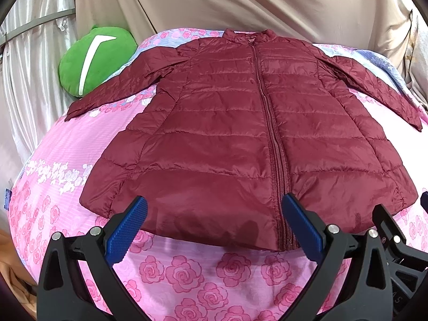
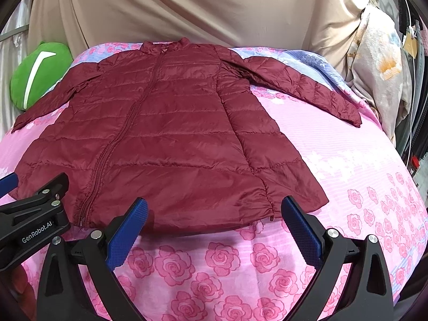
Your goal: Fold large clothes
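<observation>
Two grippers, both spread wide, nothing between the blue pads. Left gripper point(image 1: 214, 215) hovering over the near hem of the jacket point(image 1: 240, 133), left pad above the hem's left part, right pad right by the bottom of the zipper point(image 1: 270, 123). Right gripper point(image 2: 214, 215) poised over the same hem further right, pads straddling the jacket's right front corner. Neither one pinching fabric; whether the pads touch the cloth, cannot tell.

Dark red quilted jacket lying flat, front up, zipped closed, spread across the middle of the bed point(image 1: 200, 272). Collar point(image 1: 248, 36) pointing at the far edge, hem toward the near edge. Sleeves out to both sides: left sleeve point(image 1: 112, 91) angled toward the left edge of the bed, cuff just beside the green cushion point(image 1: 93, 61); right sleeve point(image 2: 302, 85) angled toward the right edge, cuff resting on the sheet, well apart from the body of the jacket.

Pink rose-print sheet point(image 2: 214, 267) under everything, with a blue-striped band along the far edge. Green cushion with a white stripe sitting at the far left corner. Beige drape point(image 2: 174, 8) hanging behind the bed's far edge. Black frame of the left gripper poking into the right wrist view at lower left, close beside the hem.
</observation>
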`<state>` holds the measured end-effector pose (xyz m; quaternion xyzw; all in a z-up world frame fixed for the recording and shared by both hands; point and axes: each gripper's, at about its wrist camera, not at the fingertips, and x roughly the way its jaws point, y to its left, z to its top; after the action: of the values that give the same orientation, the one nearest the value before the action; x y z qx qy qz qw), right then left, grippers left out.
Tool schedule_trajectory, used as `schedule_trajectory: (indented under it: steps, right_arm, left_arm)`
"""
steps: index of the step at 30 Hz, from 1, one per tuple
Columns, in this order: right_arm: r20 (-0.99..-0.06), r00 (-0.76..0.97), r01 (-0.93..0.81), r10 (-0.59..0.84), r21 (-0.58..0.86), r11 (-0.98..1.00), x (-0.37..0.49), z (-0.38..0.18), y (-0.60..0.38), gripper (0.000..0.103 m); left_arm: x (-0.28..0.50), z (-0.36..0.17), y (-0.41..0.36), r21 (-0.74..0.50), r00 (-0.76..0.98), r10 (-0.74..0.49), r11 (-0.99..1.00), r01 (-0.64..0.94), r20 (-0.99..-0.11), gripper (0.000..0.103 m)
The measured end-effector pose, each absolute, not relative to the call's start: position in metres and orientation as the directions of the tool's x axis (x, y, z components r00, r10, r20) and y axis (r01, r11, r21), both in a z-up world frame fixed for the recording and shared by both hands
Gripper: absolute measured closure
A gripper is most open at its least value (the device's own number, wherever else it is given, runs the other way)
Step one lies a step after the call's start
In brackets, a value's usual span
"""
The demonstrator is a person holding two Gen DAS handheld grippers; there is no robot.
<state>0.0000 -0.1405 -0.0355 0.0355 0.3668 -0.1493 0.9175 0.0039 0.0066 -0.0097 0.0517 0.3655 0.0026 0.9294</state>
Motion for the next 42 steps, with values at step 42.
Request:
schedule_trajectory:
  steps: [42]
  right_arm:
    - [-0.663,0.697,0.306,-0.274,-0.070,0.949,-0.005,-0.024,-0.135,0.005]
  left_arm:
    - [0.003,-0.001,0.007,0.080,0.746,0.025,0.996,0.039,-0.665,0.005]
